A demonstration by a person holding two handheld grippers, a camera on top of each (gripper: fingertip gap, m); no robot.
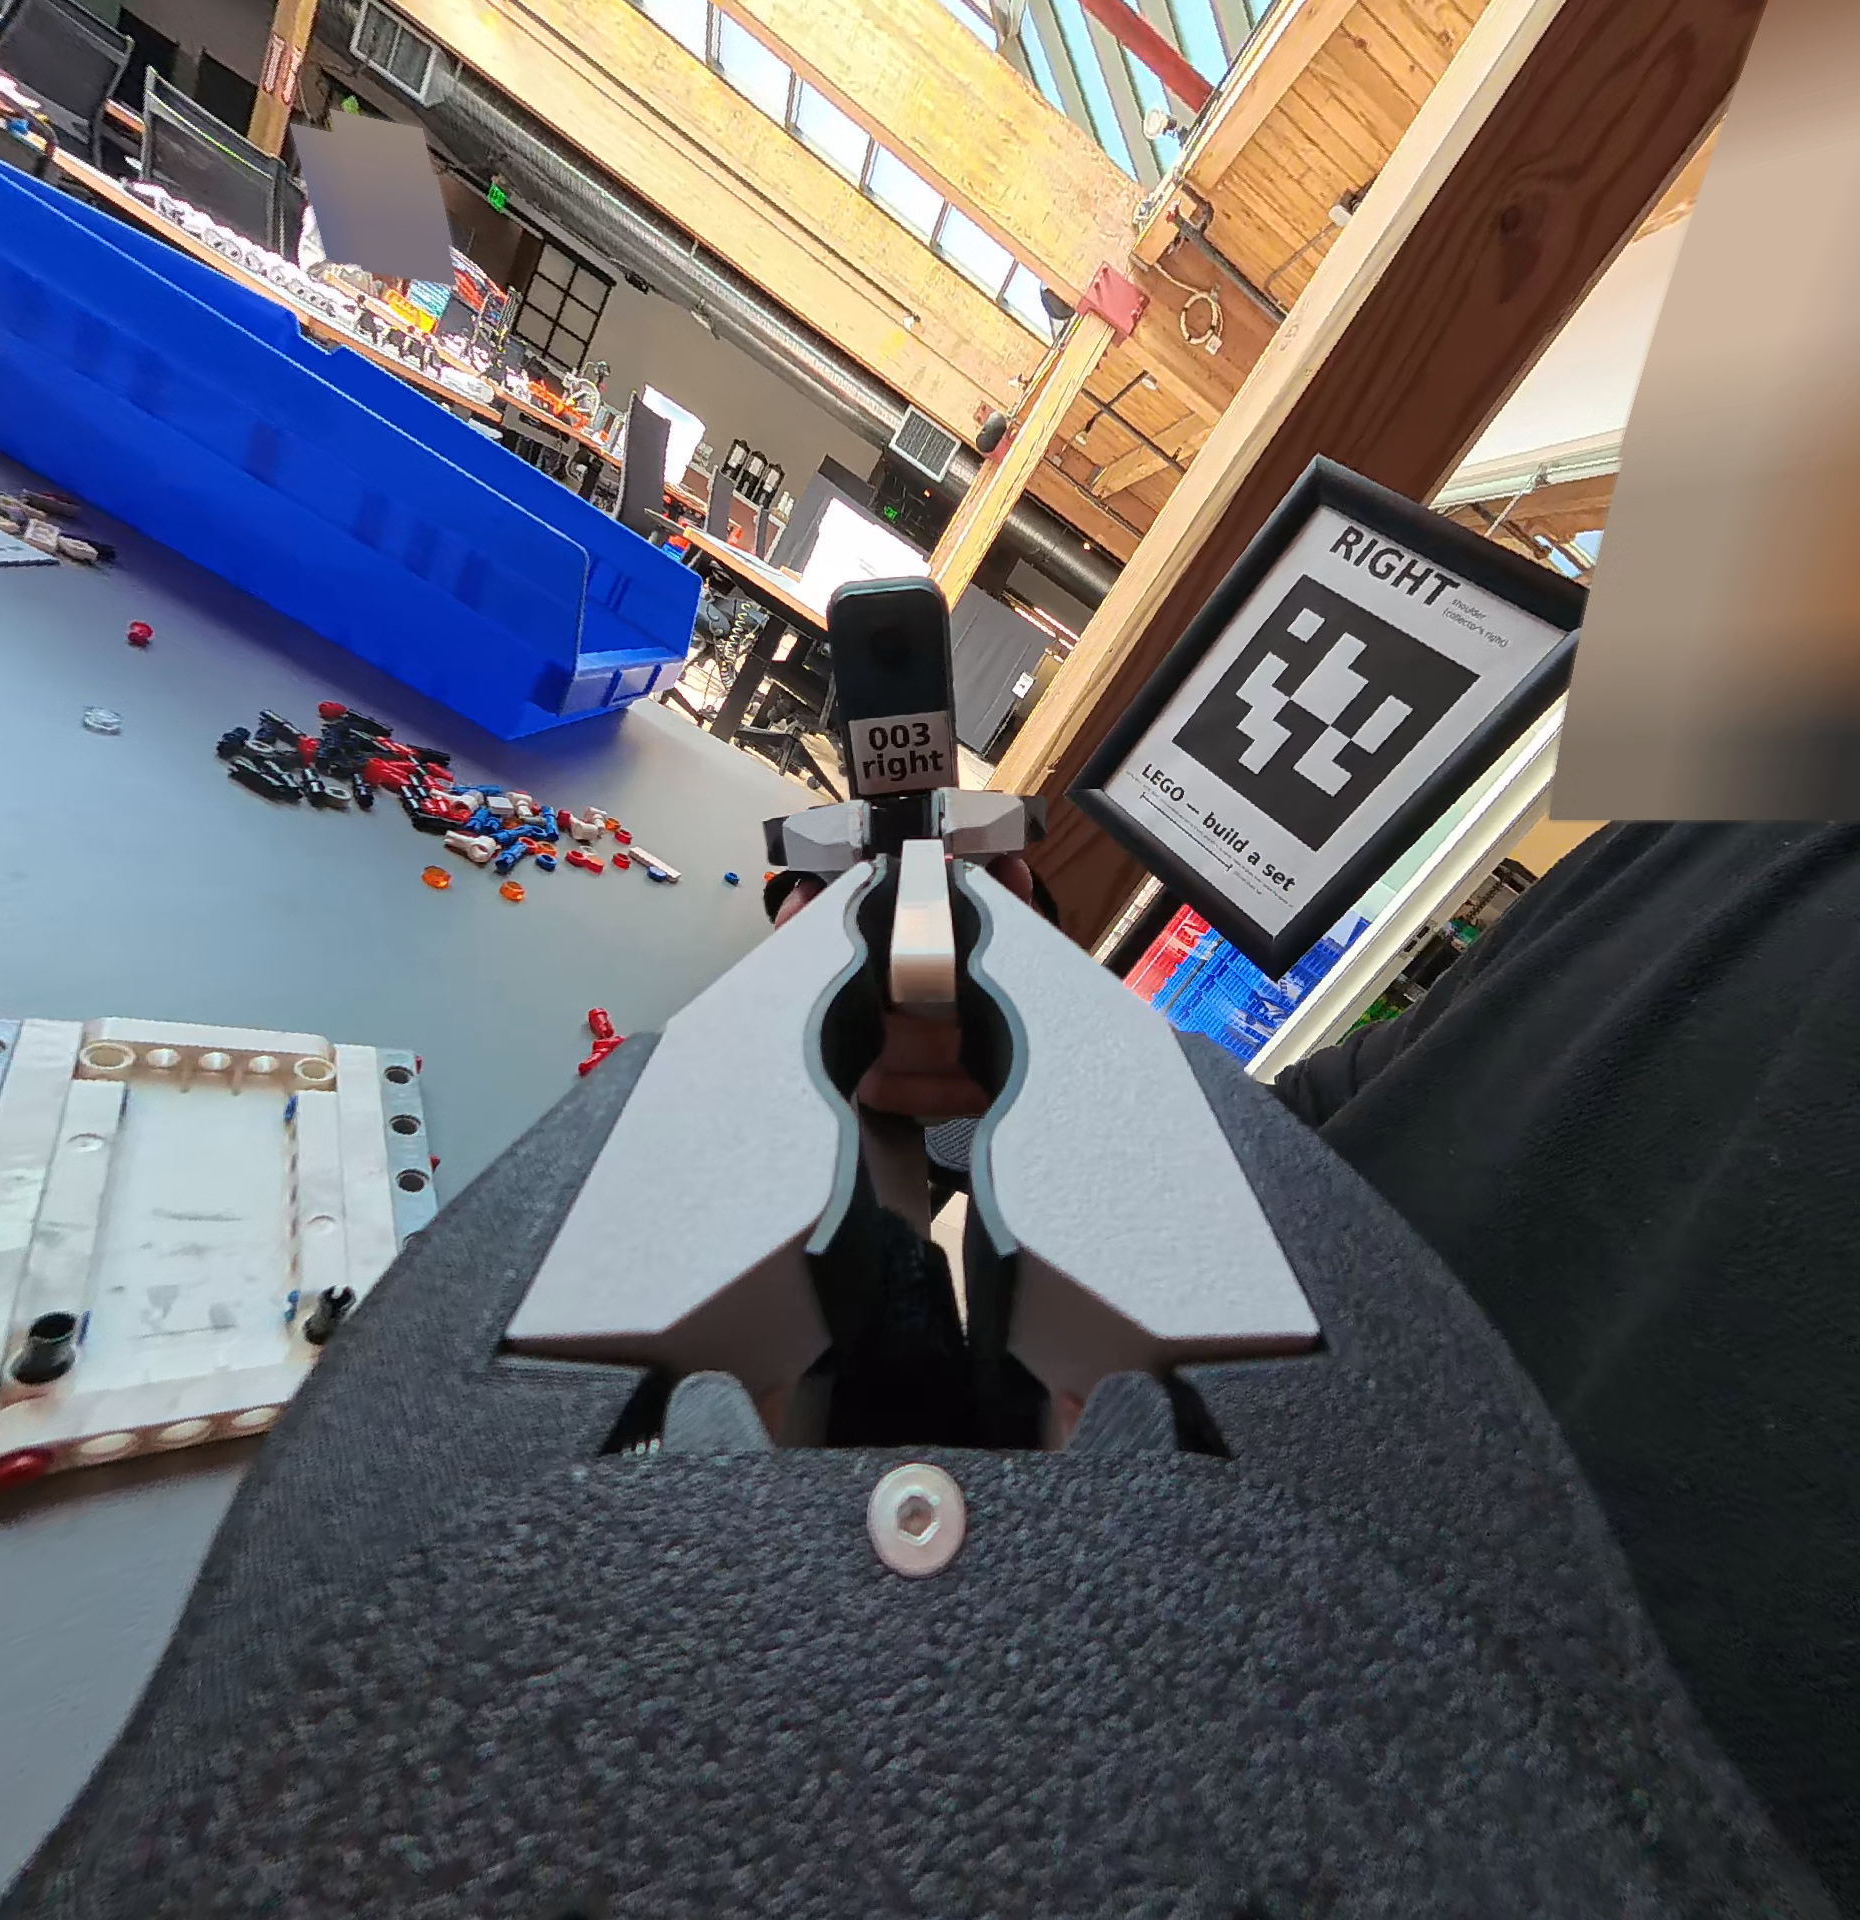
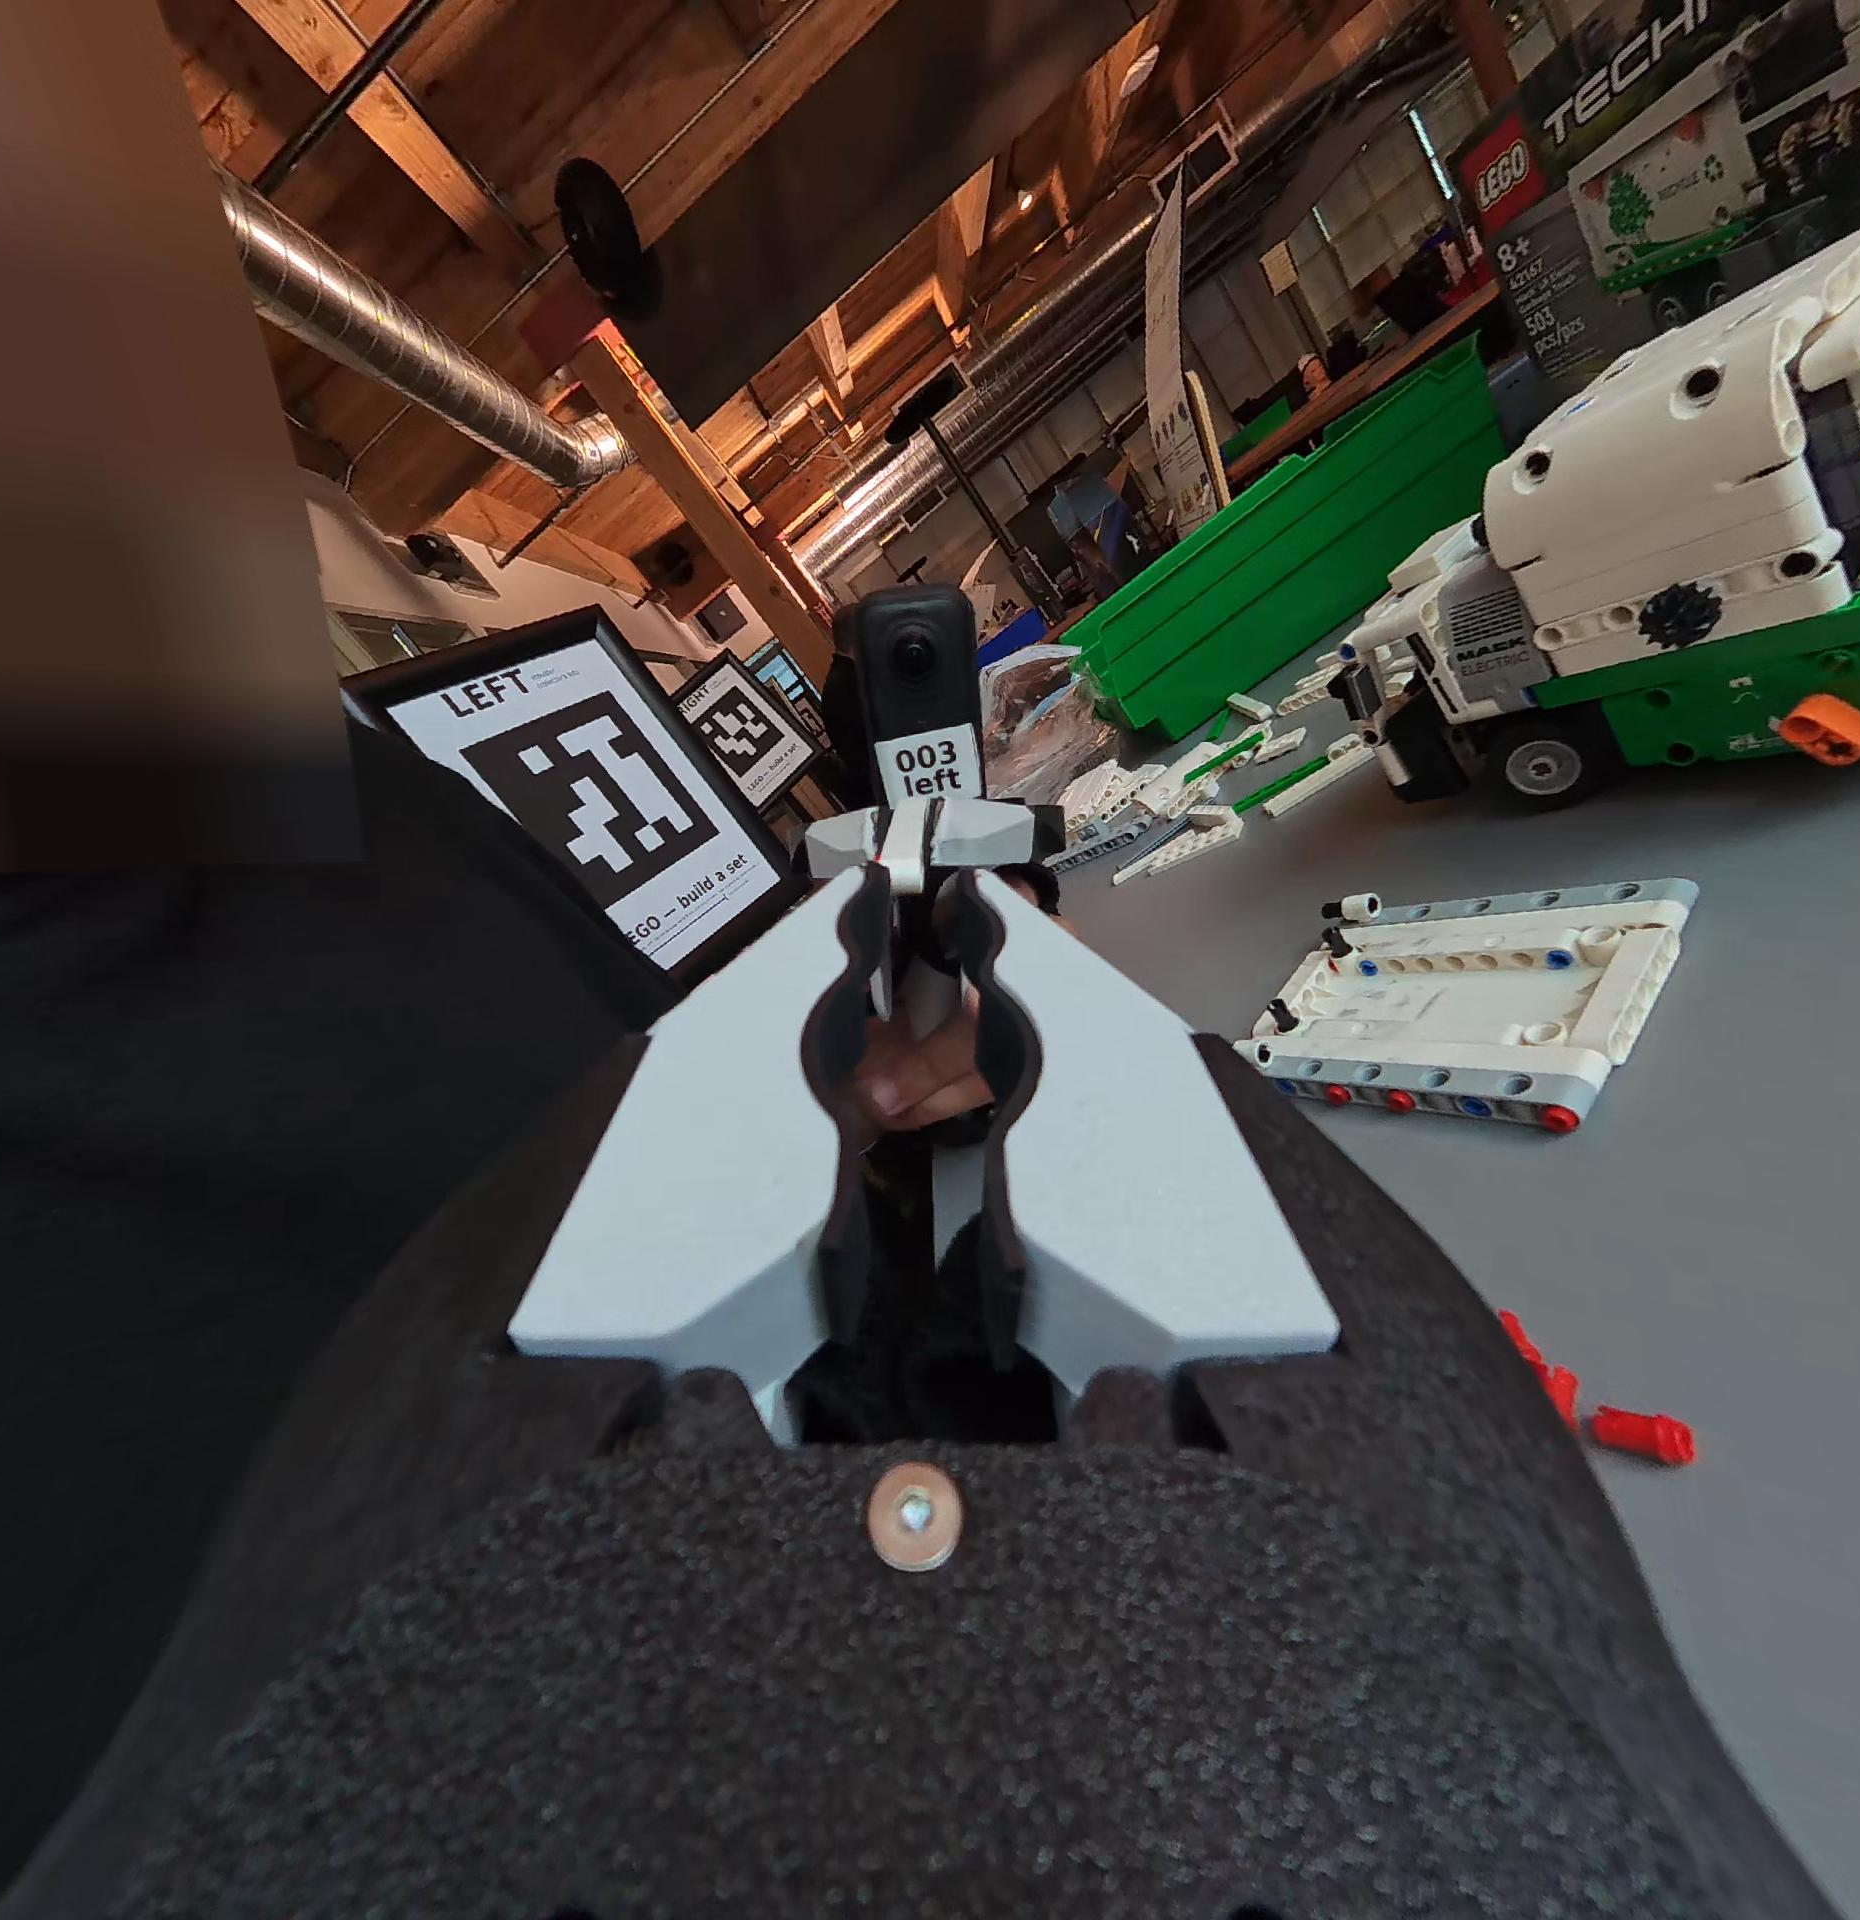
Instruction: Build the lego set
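Grippers face tip to tip above grey table, left gripper and right gripper both pinching one white piece; white panel assembly beside; framed marker signs, printed set box behind.

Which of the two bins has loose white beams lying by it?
The green bin, in the right wrist view. The blue bin has small red, black and blue pins beside it instead.

A flat white and grey frame with red and blue pins lies on the counter. Loose small pieces are scattered nearby. A part-built white and green truck stands upright.
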